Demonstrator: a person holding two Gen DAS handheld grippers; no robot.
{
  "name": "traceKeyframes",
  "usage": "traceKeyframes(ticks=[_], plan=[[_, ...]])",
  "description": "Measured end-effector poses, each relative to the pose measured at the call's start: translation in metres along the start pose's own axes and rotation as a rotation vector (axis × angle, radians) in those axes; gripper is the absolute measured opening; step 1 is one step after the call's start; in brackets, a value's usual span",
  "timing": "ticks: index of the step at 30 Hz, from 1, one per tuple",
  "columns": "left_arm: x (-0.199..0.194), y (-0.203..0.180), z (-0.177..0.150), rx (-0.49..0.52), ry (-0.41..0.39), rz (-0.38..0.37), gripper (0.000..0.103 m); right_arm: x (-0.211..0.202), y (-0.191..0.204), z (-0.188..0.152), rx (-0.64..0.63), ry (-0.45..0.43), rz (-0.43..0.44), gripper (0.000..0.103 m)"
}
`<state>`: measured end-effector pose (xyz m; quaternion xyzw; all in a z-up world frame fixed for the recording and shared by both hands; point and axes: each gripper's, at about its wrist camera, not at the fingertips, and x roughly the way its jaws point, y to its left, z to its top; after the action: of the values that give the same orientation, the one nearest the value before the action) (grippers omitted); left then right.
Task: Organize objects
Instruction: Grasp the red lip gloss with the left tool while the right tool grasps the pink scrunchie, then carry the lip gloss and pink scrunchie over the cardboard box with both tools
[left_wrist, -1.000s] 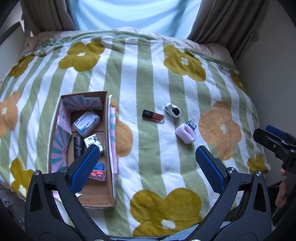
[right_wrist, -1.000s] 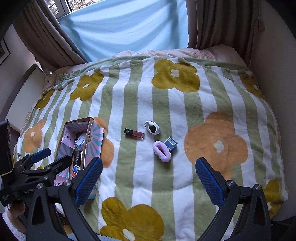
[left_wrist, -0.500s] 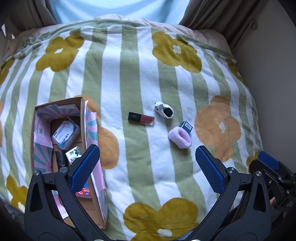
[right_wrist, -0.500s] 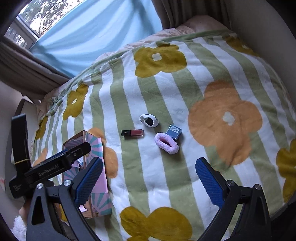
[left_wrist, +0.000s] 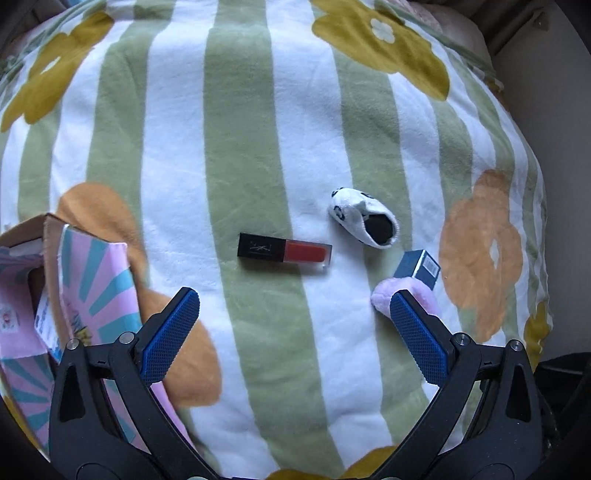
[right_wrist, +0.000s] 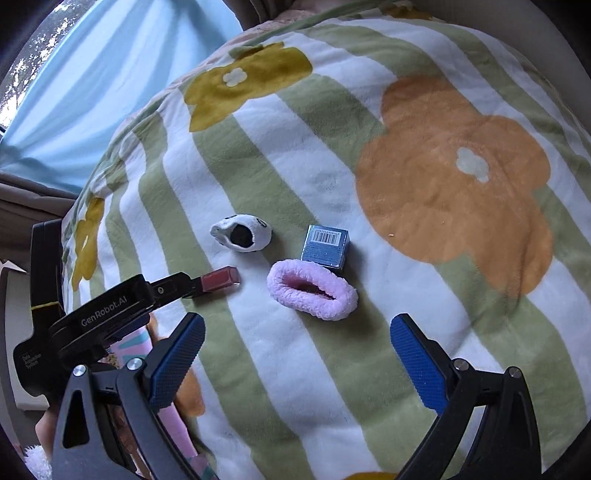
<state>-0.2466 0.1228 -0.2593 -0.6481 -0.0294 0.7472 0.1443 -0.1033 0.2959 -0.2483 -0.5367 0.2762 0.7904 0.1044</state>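
A red lip gloss with a black cap (left_wrist: 284, 253) lies on the striped flower blanket, just ahead of my open, empty left gripper (left_wrist: 291, 314). A white and black sock (left_wrist: 364, 218), a small blue box (left_wrist: 419, 267) and a pink fluffy scrunchie (left_wrist: 384, 295) lie to its right. In the right wrist view my right gripper (right_wrist: 297, 338) is open and empty, just short of the scrunchie (right_wrist: 312, 291), with the blue box (right_wrist: 325, 245) and sock (right_wrist: 242, 232) beyond. The lip gloss (right_wrist: 221, 278) is partly hidden by the left gripper's body (right_wrist: 110, 314).
A cardboard box with a pink and blue lining (left_wrist: 92, 280) sits at the left, holding several small items. The blanket (left_wrist: 177, 140) drops off at the right edge by a beige wall (left_wrist: 554, 92). A light blue curtain (right_wrist: 92, 85) hangs behind the bed.
Both grippers have moved forward and down toward the loose items. The left one has shifted right, away from the box, toward the lip gloss. The right one has closed in on the scrunchie.
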Motion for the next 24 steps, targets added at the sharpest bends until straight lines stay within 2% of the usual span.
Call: traceKeyframes(ticks=[6, 13, 15, 18, 21, 22, 24], plan=[[0.053, 0.005, 0.011, 0.016, 0.054, 0.011, 0.099, 0.035, 0.001, -0.002, 0.041, -0.019, -0.069, 0.1], [0.084, 0.006, 0.015, 0.005, 0.072, 0.006, 0.099, 0.057, -0.003, 0.003, 0.086, -0.026, -0.111, 0.098], [0.089, 0.006, 0.015, 0.001, 0.07, 0.019, 0.099, 0.062, -0.004, 0.003, 0.096, -0.024, -0.109, 0.092], [0.093, 0.007, 0.015, -0.013, 0.056, 0.033, 0.096, 0.067, -0.006, 0.001, 0.108, -0.004, -0.116, 0.075], [0.092, 0.008, 0.013, -0.015, 0.039, 0.039, 0.091, 0.065, -0.01, -0.001, 0.112, -0.009, -0.12, 0.067], [0.091, 0.008, 0.012, -0.01, 0.029, 0.038, 0.086, 0.064, -0.011, -0.002, 0.112, -0.01, -0.119, 0.064], [0.09, 0.008, 0.011, -0.003, 0.023, 0.04, 0.085, 0.062, -0.012, -0.003, 0.109, -0.01, -0.114, 0.06]])
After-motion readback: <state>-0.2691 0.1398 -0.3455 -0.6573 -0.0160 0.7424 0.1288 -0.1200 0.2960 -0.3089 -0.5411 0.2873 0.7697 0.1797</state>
